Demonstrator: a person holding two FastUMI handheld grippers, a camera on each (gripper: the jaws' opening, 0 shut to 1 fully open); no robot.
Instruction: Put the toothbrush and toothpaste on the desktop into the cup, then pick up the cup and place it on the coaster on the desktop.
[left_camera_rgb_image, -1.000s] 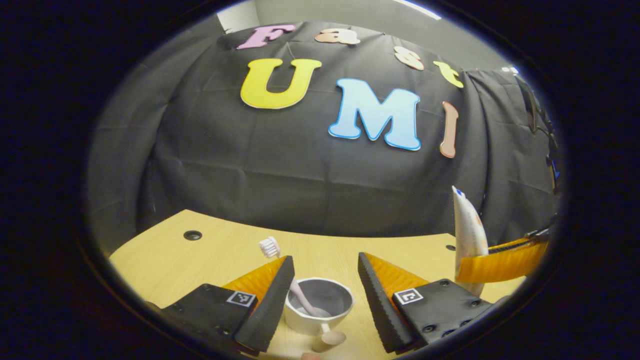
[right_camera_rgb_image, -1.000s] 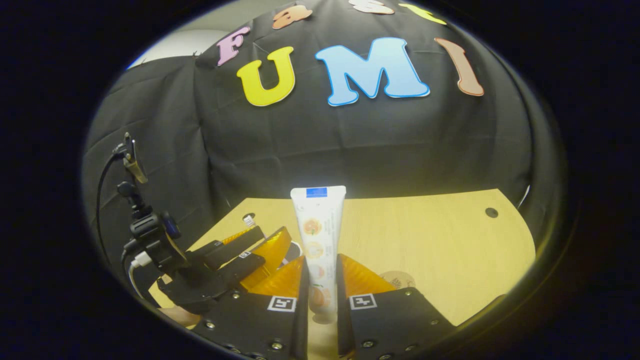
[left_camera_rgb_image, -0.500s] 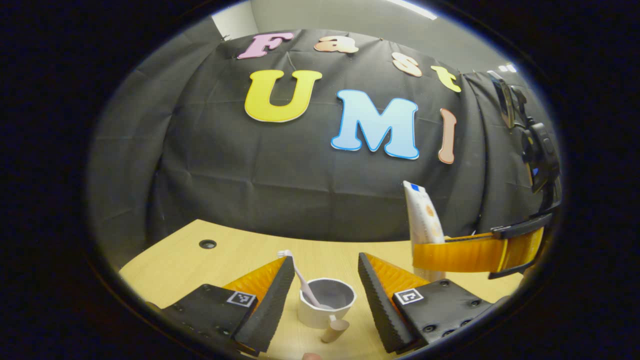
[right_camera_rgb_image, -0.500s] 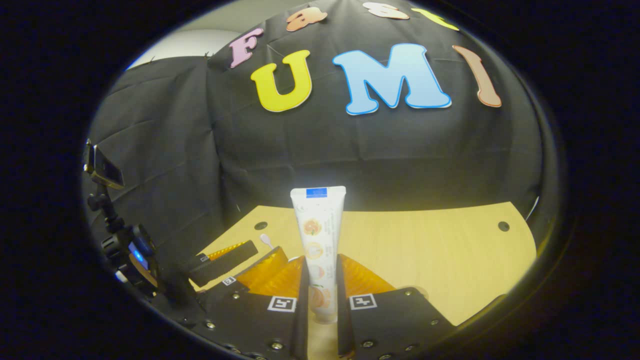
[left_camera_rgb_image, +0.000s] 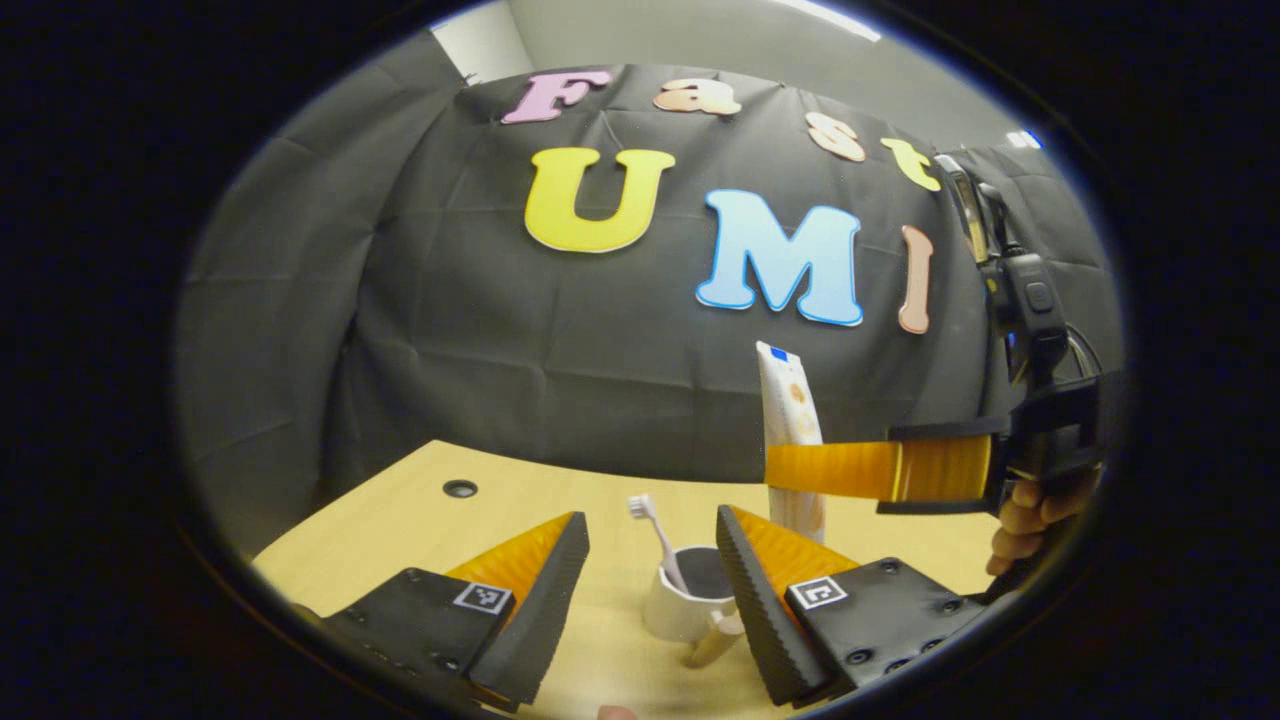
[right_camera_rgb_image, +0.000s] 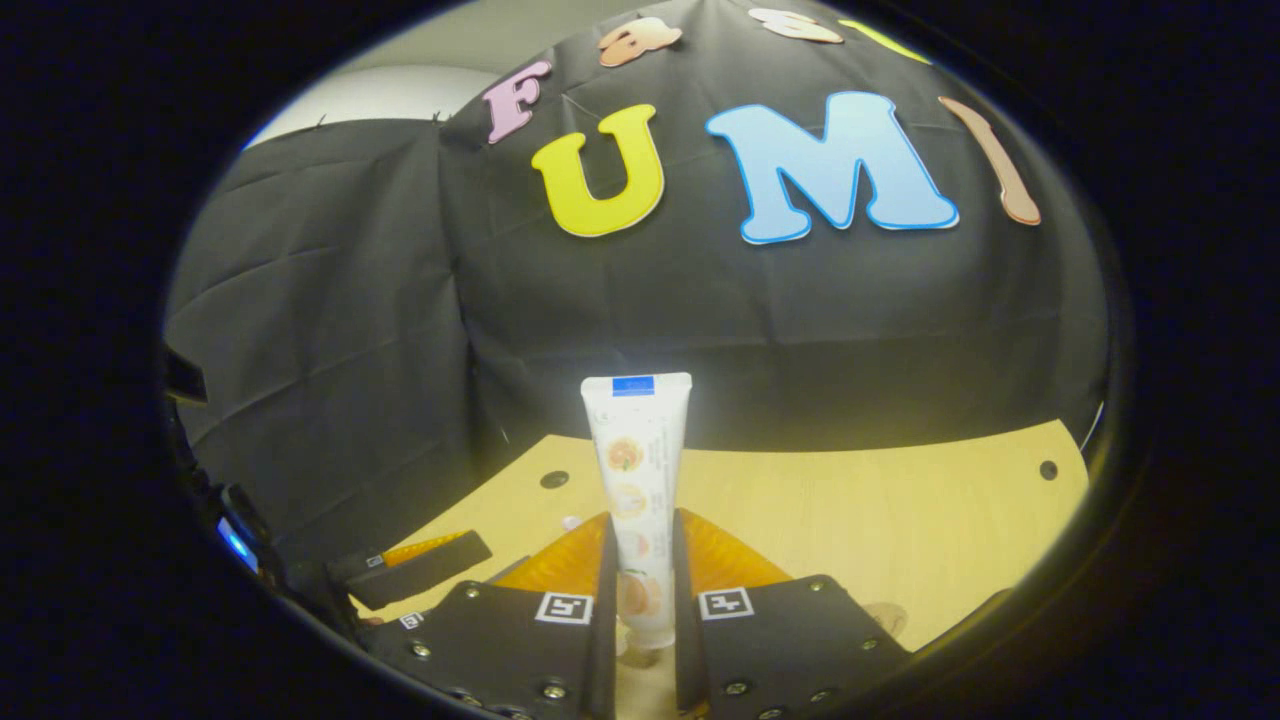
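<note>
The right tongs (right_camera_rgb_image: 640, 590) clamp an upright white printed toothpaste tube (right_camera_rgb_image: 636, 470). The left tongs (left_camera_rgb_image: 650, 580) gape apart around a white cup (left_camera_rgb_image: 685, 605) holding a pale toothbrush (left_camera_rgb_image: 655, 535) on the wooden counter (left_camera_rgb_image: 520, 500).

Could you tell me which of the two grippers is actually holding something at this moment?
The right gripper: it is shut on the upright toothpaste. The left gripper is open, empty, with the cup beyond it.

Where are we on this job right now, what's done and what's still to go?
Done: the toothbrush stands in the cup, head up. In hand: the right gripper is shut on the toothpaste, held upright; in the left gripper view it is above and just behind the cup. The left gripper is open in front of the cup. Left: drop the toothpaste in, then carry the cup to the coaster.
</note>
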